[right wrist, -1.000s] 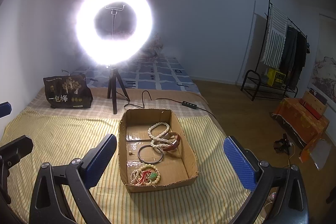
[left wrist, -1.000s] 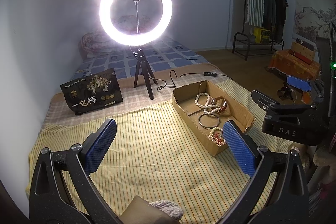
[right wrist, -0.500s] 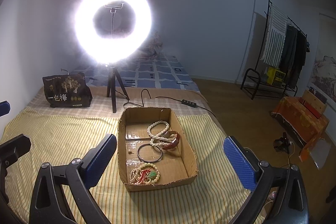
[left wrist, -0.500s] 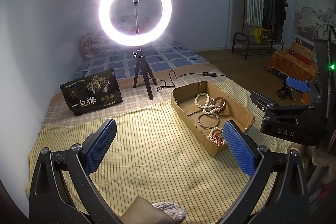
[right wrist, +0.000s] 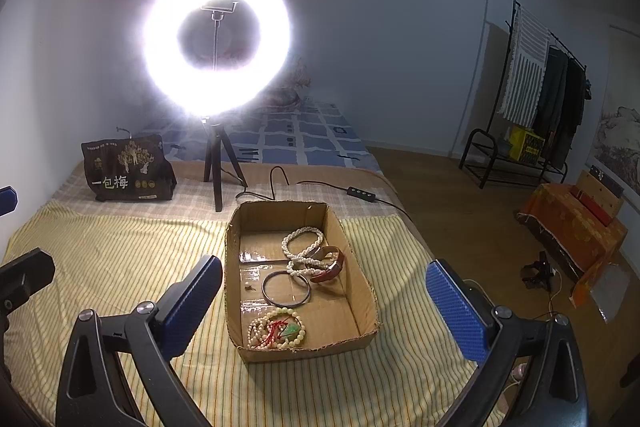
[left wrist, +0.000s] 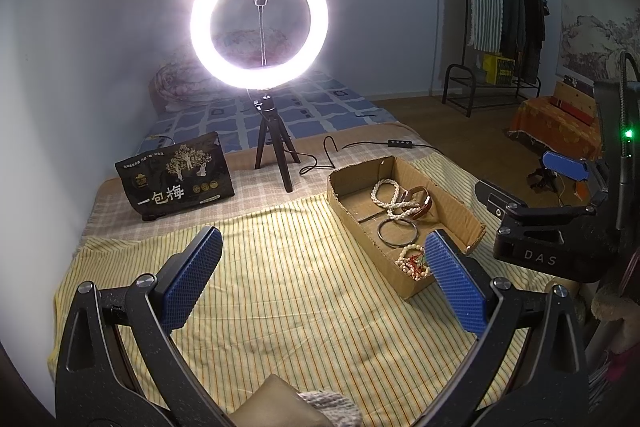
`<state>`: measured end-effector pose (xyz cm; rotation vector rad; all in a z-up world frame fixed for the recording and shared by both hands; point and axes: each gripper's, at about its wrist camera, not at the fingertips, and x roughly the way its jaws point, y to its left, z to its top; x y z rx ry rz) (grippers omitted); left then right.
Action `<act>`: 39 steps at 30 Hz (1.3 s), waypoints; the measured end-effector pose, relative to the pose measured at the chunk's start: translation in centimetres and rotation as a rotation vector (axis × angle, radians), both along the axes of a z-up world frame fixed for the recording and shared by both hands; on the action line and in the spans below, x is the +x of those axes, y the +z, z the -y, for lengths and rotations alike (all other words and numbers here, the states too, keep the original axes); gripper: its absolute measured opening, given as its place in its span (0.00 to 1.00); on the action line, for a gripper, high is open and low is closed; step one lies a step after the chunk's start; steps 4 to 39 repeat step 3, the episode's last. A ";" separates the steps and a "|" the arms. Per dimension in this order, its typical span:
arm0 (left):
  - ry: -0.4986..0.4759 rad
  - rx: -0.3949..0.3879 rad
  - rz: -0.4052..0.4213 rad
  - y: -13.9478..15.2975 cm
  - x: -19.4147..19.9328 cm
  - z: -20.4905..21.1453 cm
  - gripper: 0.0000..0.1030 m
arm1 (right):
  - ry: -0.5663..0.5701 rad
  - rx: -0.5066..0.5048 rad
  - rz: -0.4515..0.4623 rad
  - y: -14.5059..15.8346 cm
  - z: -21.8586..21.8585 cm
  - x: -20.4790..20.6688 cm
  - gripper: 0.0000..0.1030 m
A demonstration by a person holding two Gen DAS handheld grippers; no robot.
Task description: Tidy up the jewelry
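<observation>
A shallow cardboard box (right wrist: 362, 287) lies on a yellow striped cloth (right wrist: 120, 259) on the bed. In it lie a white pearl necklace (right wrist: 304, 251), a reddish-brown bangle (right wrist: 330, 265), a dark metal ring bangle (right wrist: 286, 287) and a cream bead bracelet with red and green parts (right wrist: 276, 331). My right gripper (right wrist: 324, 301) is open and empty, held above the box's near end. My left gripper (left wrist: 320, 277) is open and empty over the cloth, left of the box (left wrist: 460, 211). The right gripper also shows in the left wrist view (left wrist: 532, 187).
A lit ring light on a black tripod (right wrist: 216, 171) stands behind the box, its cable and switch (right wrist: 360, 193) trailing right. A black printed bag (right wrist: 128, 173) stands at the back left. The bed's right edge drops to a wooden floor (right wrist: 460, 227).
Both grippers have hardly moved; the right wrist view has shifted slightly, so the box sits a little lower and nearer. Both stay open.
</observation>
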<state>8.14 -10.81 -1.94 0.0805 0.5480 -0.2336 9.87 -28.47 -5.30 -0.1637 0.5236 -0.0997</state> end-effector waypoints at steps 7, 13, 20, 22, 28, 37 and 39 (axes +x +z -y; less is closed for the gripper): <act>0.017 0.006 0.003 0.0 0.0 0.0 1.00 | -0.002 -0.001 -0.002 -0.1 0.1 -0.1 1.00; 0.017 0.006 0.003 0.0 0.0 0.0 1.00 | -0.002 -0.001 -0.002 -0.1 0.1 -0.1 1.00; 0.017 0.006 0.003 0.0 0.0 0.0 1.00 | -0.002 -0.001 -0.002 -0.1 0.1 -0.1 1.00; 0.017 0.006 0.003 0.0 0.0 0.0 1.00 | -0.002 -0.001 -0.002 -0.1 0.1 -0.1 1.00; 0.017 0.006 0.003 0.0 0.0 0.0 1.00 | -0.002 -0.001 -0.002 -0.1 0.1 -0.1 1.00; 0.017 0.006 0.003 0.0 0.0 0.0 1.00 | -0.002 -0.001 -0.002 -0.1 0.1 -0.1 1.00; 0.017 0.006 0.003 0.0 0.0 0.0 1.00 | -0.002 -0.001 -0.002 -0.1 0.1 -0.1 1.00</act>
